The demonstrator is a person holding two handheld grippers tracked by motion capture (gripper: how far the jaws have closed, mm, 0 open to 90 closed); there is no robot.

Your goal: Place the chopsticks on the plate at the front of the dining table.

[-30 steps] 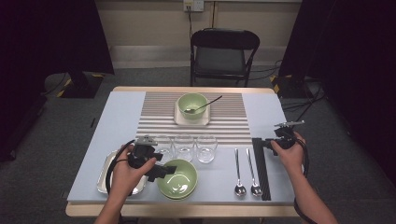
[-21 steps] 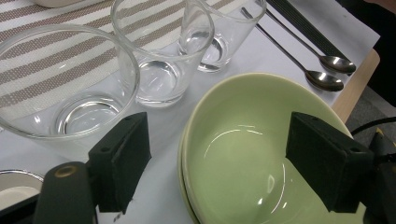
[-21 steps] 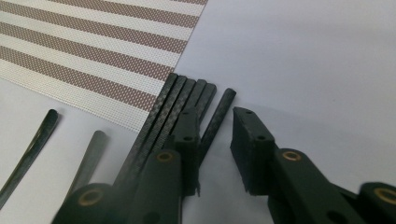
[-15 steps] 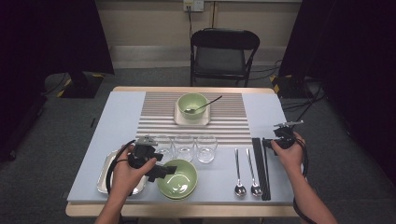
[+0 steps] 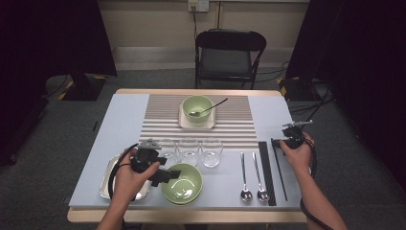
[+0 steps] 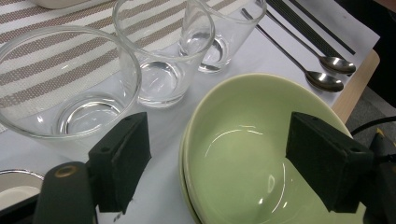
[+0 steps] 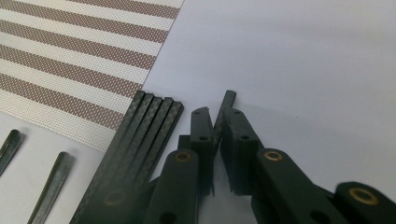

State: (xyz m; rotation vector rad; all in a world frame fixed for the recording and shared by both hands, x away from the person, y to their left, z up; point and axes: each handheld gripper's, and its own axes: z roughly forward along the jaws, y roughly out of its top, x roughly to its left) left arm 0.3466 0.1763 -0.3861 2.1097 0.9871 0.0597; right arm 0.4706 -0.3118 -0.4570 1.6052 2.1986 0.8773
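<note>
Green bowl (image 6: 252,154) near surface's front edge, lower rim cut off, straddled by my open left hand-held gripper (image 6: 233,163), single black chopstick (image 7: 223,114) clamped in my right hand-held gripper (image 7: 215,135), its length hidden.
</note>
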